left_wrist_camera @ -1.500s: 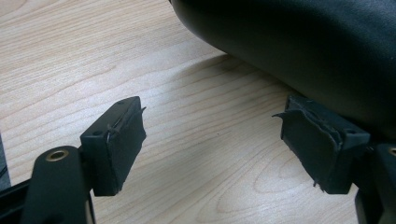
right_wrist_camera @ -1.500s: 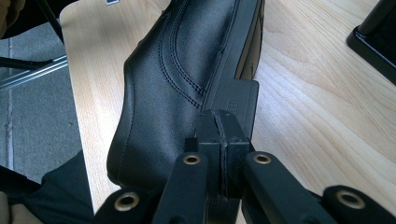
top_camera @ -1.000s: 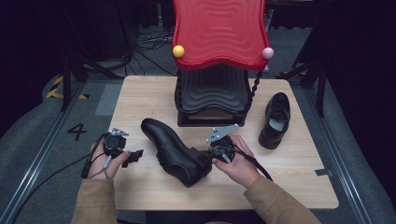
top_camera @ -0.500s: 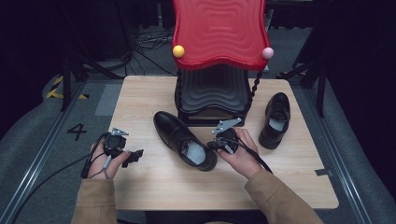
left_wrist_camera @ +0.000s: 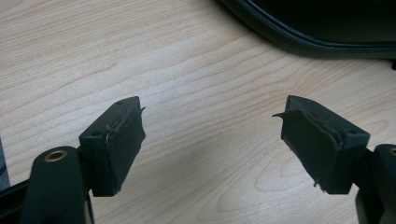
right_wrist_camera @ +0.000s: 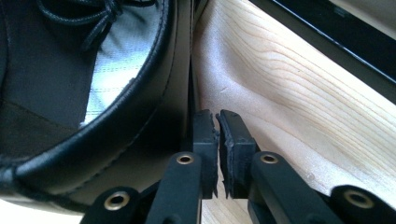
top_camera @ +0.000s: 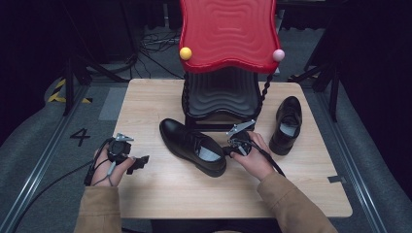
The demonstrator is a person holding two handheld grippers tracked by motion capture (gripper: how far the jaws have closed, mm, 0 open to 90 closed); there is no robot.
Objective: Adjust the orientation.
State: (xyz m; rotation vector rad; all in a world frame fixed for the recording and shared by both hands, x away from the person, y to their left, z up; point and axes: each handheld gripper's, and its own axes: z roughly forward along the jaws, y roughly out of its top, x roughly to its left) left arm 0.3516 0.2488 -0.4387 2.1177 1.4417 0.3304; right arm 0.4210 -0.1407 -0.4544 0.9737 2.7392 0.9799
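Observation:
A black lace-up shoe stands upright on the wooden table, toe toward the far left, heel near my right hand. My right gripper sits low beside that heel. In the right gripper view its jaws have just been opening and stand a thin slit apart with nothing between them, next to the shoe's outer wall. My left gripper rests at the table's left with its jaws wide open over bare wood, and the shoe's sole edge lies beyond them.
A second black shoe stands at the right of the table. A tall stand with a red wavy top and a black ribbed base occupies the back centre, just behind the first shoe.
The shoe has gone from lying on its side to standing on its sole, shifted slightly back. My right hand has moved right and down with it. The left hand has stayed put.

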